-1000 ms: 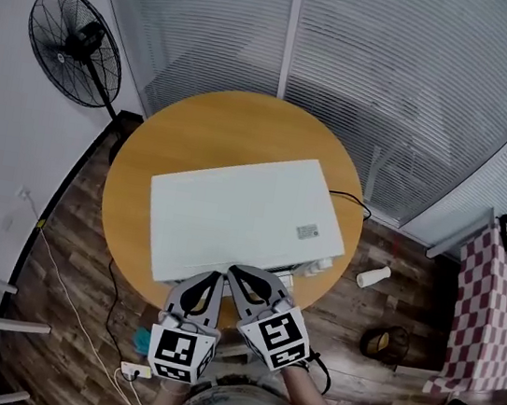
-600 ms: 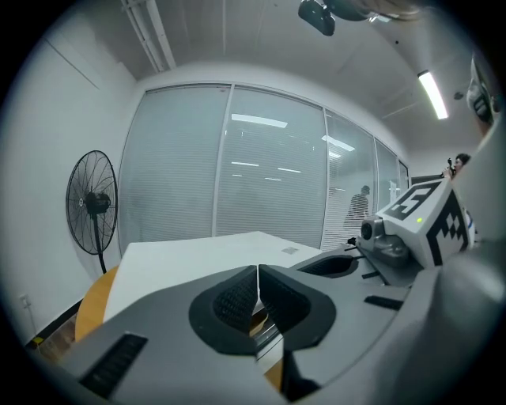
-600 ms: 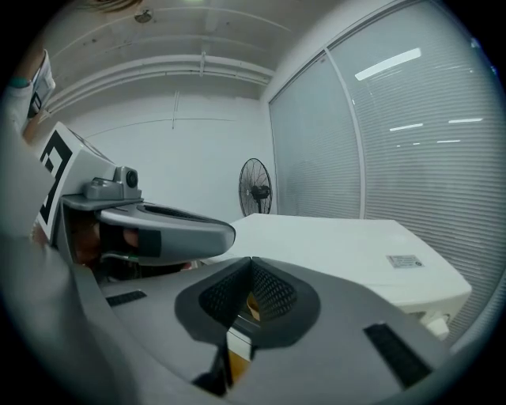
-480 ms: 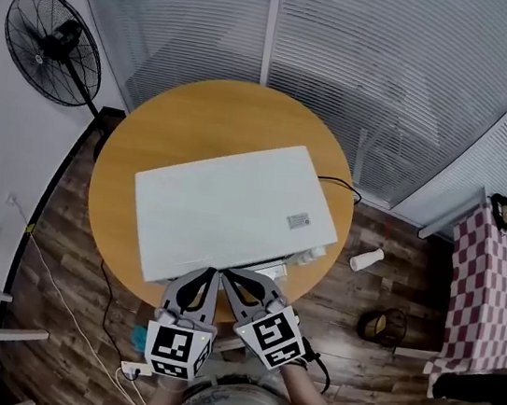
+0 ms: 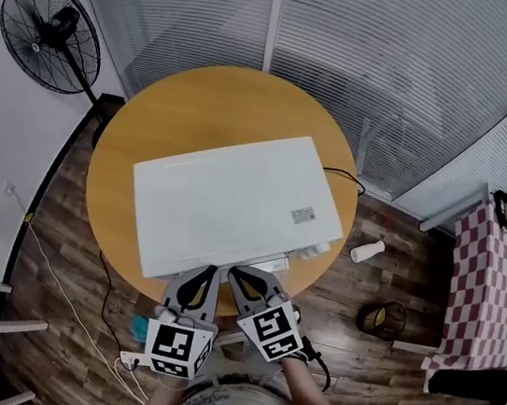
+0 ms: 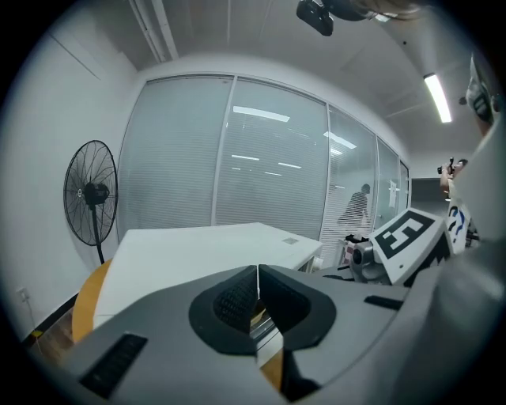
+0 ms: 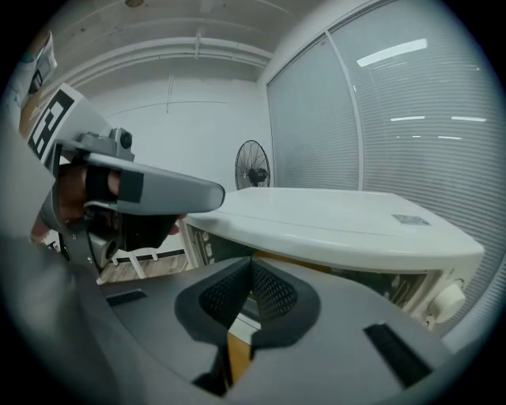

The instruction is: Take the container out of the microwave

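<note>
A white microwave (image 5: 230, 203) stands on a round wooden table (image 5: 182, 111), seen from above, with its front facing me. Its top also shows in the left gripper view as the microwave (image 6: 198, 249) and in the right gripper view as the microwave (image 7: 332, 217). My left gripper (image 5: 199, 281) and right gripper (image 5: 246, 281) hover side by side at the table's near edge, just in front of the microwave. Both are shut with nothing between the jaws. No container shows in any view; the microwave's inside is hidden.
A black standing fan (image 5: 49, 25) is at the far left. Blinds cover glass walls behind the table. A white bottle (image 5: 366, 251) and a dark basket (image 5: 382, 318) lie on the wooden floor to the right, beside a checkered cloth (image 5: 489, 298). A power strip and cable (image 5: 131, 358) run left of me.
The head view has shifted so the table and microwave sit slightly higher and further left in frame. Both grippers stay shut close to the microwave's front.
</note>
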`<state>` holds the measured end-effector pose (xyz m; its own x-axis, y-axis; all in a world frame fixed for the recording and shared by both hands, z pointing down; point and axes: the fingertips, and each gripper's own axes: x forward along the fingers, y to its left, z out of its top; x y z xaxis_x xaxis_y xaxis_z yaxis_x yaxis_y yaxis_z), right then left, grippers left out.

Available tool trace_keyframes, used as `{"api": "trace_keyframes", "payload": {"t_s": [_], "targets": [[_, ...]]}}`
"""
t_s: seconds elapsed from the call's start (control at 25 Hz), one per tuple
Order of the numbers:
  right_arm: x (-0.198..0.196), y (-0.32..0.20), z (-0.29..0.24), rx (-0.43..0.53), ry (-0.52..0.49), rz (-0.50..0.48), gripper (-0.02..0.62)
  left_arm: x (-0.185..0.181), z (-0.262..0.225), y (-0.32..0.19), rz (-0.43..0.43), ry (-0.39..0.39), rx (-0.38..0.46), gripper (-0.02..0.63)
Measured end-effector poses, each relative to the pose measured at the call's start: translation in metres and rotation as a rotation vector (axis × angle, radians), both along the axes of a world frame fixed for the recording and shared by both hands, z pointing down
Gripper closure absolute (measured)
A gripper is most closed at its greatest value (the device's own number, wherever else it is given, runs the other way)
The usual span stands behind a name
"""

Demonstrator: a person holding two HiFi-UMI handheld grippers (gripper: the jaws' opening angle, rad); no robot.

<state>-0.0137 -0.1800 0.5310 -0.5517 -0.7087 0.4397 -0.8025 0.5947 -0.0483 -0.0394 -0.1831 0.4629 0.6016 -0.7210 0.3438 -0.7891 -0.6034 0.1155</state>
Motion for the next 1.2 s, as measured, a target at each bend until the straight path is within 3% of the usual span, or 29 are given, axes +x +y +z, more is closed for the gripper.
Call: {"api": "trace_keyframes", "payload": {"t_s": [0.28,0.76,1.04,1.2], "targets": [[0.003,-0.009,0.031,-0.009,0.165,-0.022,0.601,-0.011,0.002,-0.002,-0.045,-0.003,-0.006,0.591],[-0.020,-0.023,0.077,0.025,0.424,-0.190,0.600,-0.041,0.007,0.003,-0.170,0.006,-0.018,0.591],[-0.029,-0.030,0.099,0.106,0.657,-0.310,0.551,-0.063,0.007,0.010,-0.252,0.002,-0.021,0.591],[-0.033,-0.036,0.106,0.131,0.730,-0.359,0.532,-0.074,0.008,0.015,-0.294,-0.002,-0.023,0.591]]}}
